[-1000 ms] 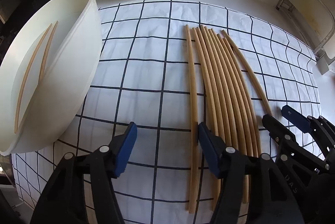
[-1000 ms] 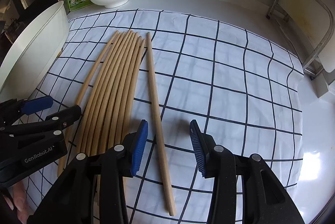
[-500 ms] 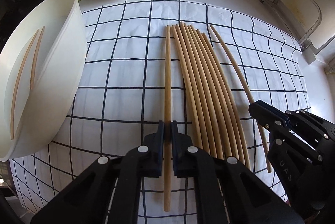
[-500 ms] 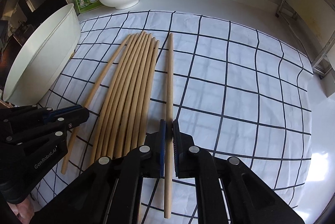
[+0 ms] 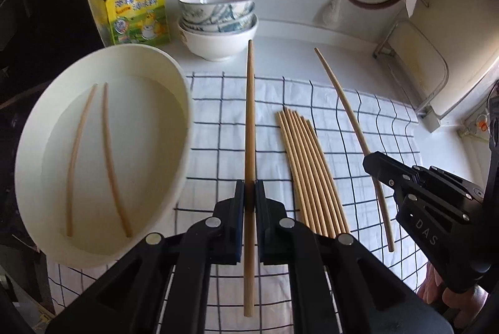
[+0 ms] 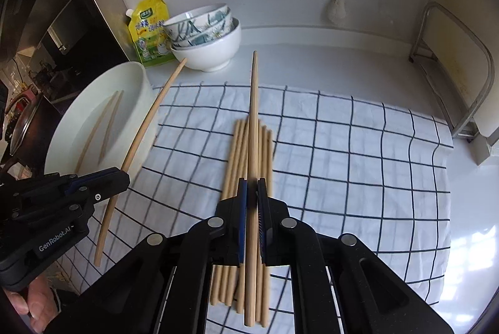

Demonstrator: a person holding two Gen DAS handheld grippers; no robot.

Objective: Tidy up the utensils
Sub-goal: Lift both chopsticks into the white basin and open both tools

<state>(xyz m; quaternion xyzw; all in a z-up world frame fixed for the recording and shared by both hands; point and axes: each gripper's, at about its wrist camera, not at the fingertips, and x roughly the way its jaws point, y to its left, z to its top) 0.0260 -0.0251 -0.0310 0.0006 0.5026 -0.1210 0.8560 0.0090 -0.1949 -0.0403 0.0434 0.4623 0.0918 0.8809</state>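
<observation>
Both grippers have risen since half a second ago, and each one now carries a chopstick clear of the checked white cloth (image 6: 358,146). The left gripper (image 5: 249,196) is clamped on one long wooden chopstick (image 5: 249,121), which points toward the stacked ceramic bowls (image 5: 218,25). The right gripper (image 6: 252,193) is closed tightly on another wooden chopstick (image 6: 253,115), held above the bundle of remaining chopsticks (image 5: 308,171) that lies on the cloth. On the left stands the big white plastic tub (image 5: 184,121), tilted, with two chopsticks inside it (image 5: 106,153). A yellow refill pouch (image 5: 137,6) stands beside the bowls, near the wall.
</observation>
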